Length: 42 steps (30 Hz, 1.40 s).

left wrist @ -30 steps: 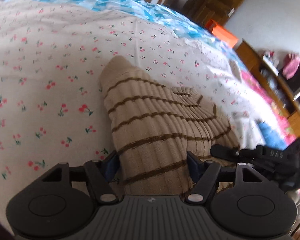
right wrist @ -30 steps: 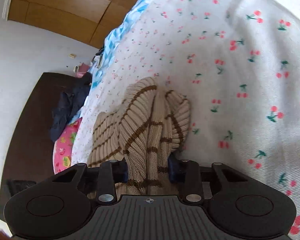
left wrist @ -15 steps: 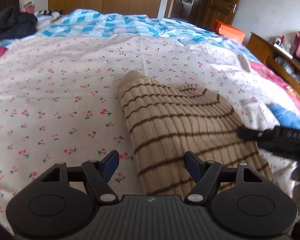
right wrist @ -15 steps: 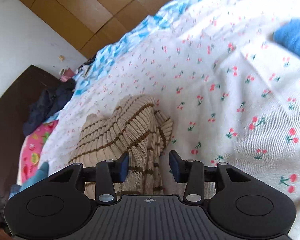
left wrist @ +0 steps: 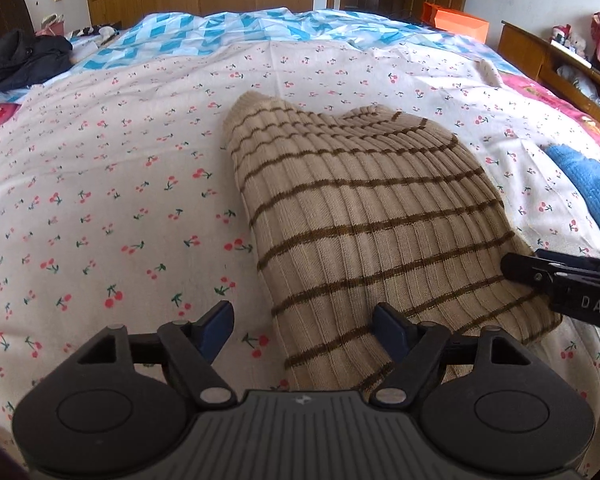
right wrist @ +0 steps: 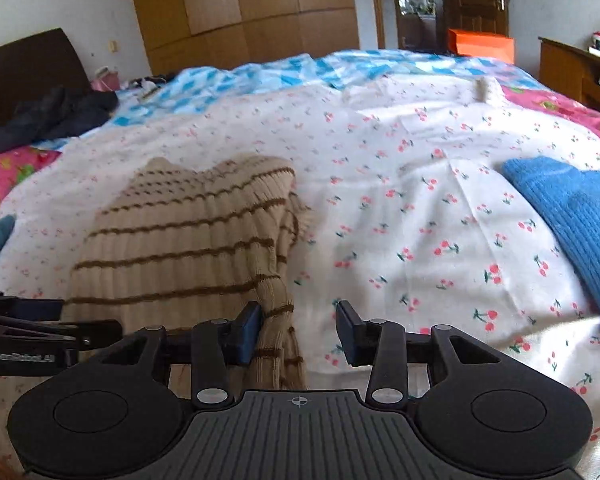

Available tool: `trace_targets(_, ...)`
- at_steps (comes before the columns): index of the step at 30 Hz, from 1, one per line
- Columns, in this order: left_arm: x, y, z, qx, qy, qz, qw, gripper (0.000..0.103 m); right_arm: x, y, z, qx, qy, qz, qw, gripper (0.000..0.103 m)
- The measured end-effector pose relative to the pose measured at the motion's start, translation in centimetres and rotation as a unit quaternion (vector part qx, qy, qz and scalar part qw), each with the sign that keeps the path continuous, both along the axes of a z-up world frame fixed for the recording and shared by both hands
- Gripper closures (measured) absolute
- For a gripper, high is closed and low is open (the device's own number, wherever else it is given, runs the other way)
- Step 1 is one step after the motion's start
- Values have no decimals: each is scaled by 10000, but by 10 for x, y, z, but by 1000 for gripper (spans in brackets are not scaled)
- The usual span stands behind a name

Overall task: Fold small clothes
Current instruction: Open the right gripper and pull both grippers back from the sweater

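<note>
A wide bed under a cherry-print sheet is filling both views, with a blue-and-white checked quilt lying behind it and a blue knit garment resting well off to the right. The beige brown-striped sweater is lying folded near the bed's front edge, its near hem running under both tools. The left gripper is hovering over that hem with its jaws standing wide and having just been opening; the cloth lies between them, brushing the right pad, but is not pinched. The right gripper is sitting about half open, having just been easing closed a little, with the sweater's right edge beside its left pad and unclamped. This seems to be the release after a fold; next, both tools likely need to regrip for another fold or move toward the blue garment.
</note>
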State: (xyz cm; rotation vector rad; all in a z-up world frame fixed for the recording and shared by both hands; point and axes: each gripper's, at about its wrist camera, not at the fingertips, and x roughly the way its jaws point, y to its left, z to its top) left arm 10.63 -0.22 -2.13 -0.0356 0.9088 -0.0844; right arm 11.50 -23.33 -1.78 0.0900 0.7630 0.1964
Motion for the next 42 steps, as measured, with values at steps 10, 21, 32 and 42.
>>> trace_targets(10,-5,5,-3,-172,55,49,9998,18,-13,-6,4,281,-128,-327,9990,62)
trace_targets(21,-11,4,-1,-144,103,110,9998,16,-45,-6,24,81,-743,-705,9947,60)
trace_targets(32,-21,0,2,11,89,188,9998,13,-39,23,2,-366,-171,-176,9990,58)
trace_targets(42,-32,-4,1,145,89,256,9995,10,-40,17,0,-226,-81,-280,9993,52)
